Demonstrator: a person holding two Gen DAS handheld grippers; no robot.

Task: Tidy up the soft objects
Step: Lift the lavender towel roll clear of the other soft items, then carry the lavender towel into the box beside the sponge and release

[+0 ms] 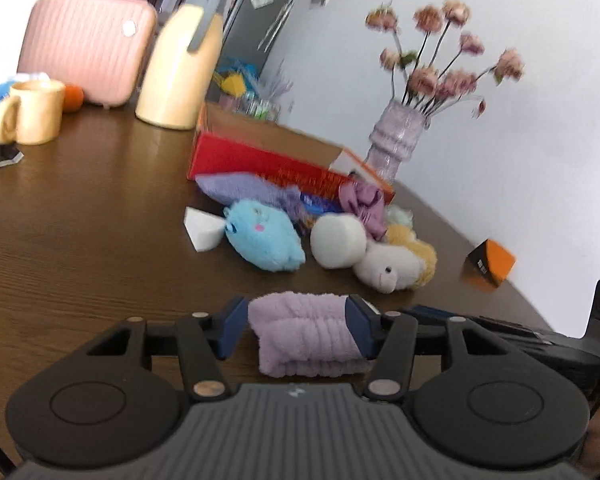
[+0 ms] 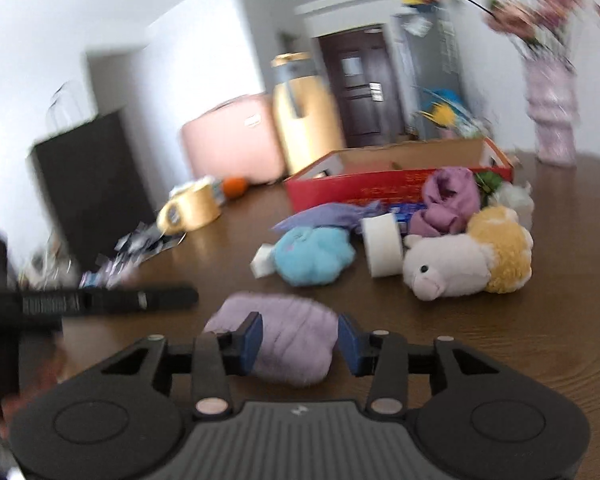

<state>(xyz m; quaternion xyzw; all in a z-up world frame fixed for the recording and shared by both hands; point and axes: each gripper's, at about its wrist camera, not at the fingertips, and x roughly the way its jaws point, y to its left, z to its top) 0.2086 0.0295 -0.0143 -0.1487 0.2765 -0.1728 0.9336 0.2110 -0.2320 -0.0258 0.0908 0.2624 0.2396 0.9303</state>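
Lilac cloth (image 1: pixel 304 332) sits between left gripper's (image 1: pixel 296 330) fingers.

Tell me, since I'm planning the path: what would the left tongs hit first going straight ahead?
Probably the white roll, though depth is unclear. The left tongs already flank the lavender cloth.

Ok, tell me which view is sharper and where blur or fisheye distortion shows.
Left wrist view is sharper: the purple towel and blue plush read clearly, though the flowers smear. Right wrist view is motion-blurred throughout, the vase worst. Both bend the table edge.
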